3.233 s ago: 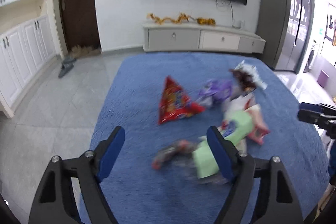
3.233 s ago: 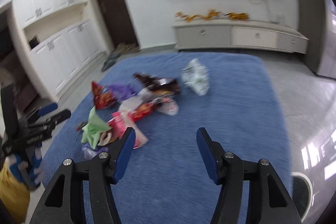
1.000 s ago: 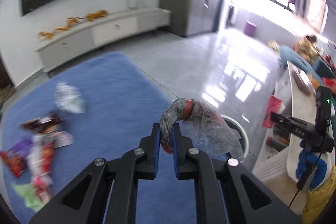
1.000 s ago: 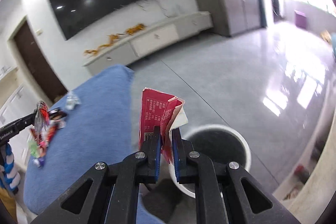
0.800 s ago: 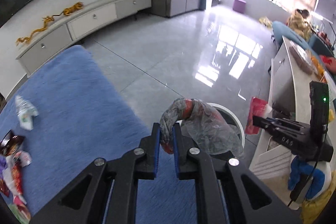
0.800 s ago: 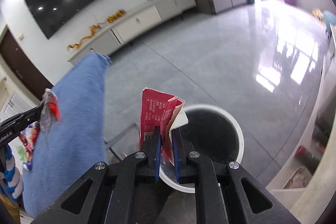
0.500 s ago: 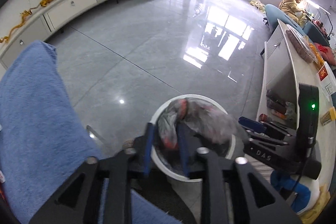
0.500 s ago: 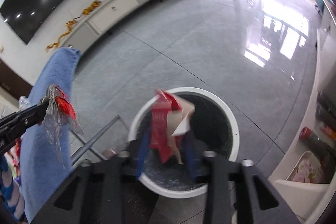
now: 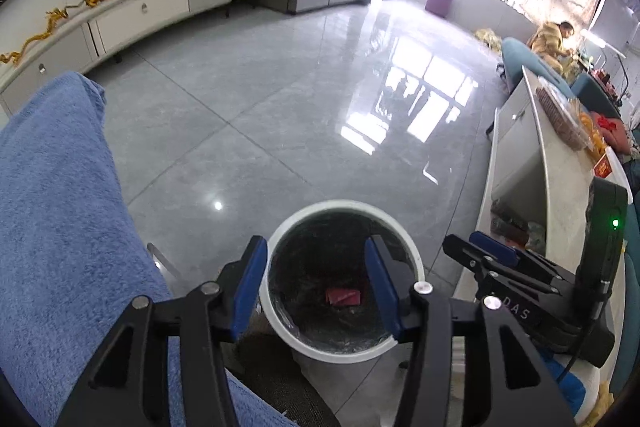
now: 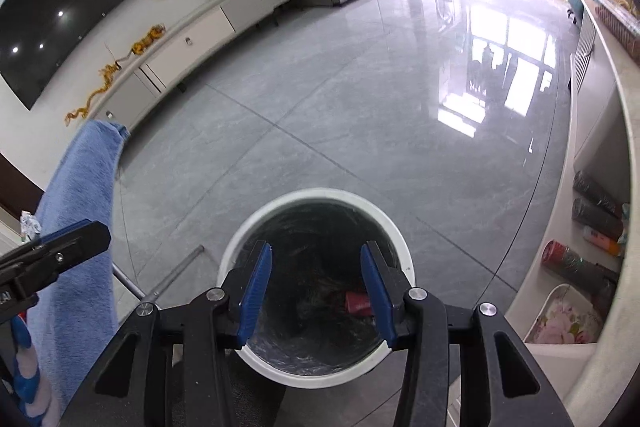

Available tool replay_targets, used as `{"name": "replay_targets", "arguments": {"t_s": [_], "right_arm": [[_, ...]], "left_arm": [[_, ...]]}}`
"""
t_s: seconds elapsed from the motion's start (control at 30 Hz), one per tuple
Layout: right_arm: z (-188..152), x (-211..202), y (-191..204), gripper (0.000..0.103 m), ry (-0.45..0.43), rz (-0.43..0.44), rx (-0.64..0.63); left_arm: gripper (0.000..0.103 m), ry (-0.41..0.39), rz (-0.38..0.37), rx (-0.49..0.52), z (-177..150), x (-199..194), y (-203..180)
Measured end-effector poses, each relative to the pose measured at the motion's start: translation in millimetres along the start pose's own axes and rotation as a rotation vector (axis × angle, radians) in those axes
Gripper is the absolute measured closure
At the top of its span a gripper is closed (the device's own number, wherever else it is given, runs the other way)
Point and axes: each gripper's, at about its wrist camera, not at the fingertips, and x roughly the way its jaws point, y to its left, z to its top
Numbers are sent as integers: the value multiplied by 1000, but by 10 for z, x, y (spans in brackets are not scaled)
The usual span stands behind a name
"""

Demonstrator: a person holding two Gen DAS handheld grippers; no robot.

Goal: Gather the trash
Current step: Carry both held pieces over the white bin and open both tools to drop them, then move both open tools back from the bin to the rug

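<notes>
A white trash bin (image 9: 340,205) with a black liner stands on the grey floor beside the blue-covered table (image 9: 60,207). It also shows in the right wrist view (image 10: 320,193). My left gripper (image 9: 316,281) is open and empty right above the bin's mouth. My right gripper (image 10: 316,287) is open and empty above the same bin. A red wrapper (image 9: 343,295) lies at the bottom of the bin, also seen in the right wrist view (image 10: 358,303). The right gripper shows in the left wrist view (image 9: 492,255); the left one shows in the right wrist view (image 10: 60,247).
A white cabinet (image 9: 532,147) with open shelves stands close on the right, with cans and bottles (image 10: 592,227) in it. A long white TV console (image 9: 132,15) lines the far wall. A metal table leg (image 10: 176,275) runs beside the bin.
Both grippers moved from the table to over the bin, then opened. The clear plastic wrapper and the red packet dropped out of them into the bin.
</notes>
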Motion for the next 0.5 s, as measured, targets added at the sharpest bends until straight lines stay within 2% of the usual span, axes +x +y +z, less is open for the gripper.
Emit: {"name": "replay_targets", "arguments": {"t_s": [0.1,0.13,0.3,0.4,0.5], "right_arm": [[13,-202,92,58,-52,-13,-19],[36,-271,142,58,-72,-13,-25],[57,-627,282,55,-154,-17,-61],[55,-861,382,54,-200,-12,-76],[54,-1027,483,54,-233,-6,-95]], "left_arm": [[54,-101,1,-13,-30,-318,-34],[54,-114,-4,-11,-32,-382,-50],[54,-131,-50,32,-117,-801,-143],[54,-139,-48,28,-185,-1000,-144],[54,-181,-19,17,-263,-1259,-94]]}}
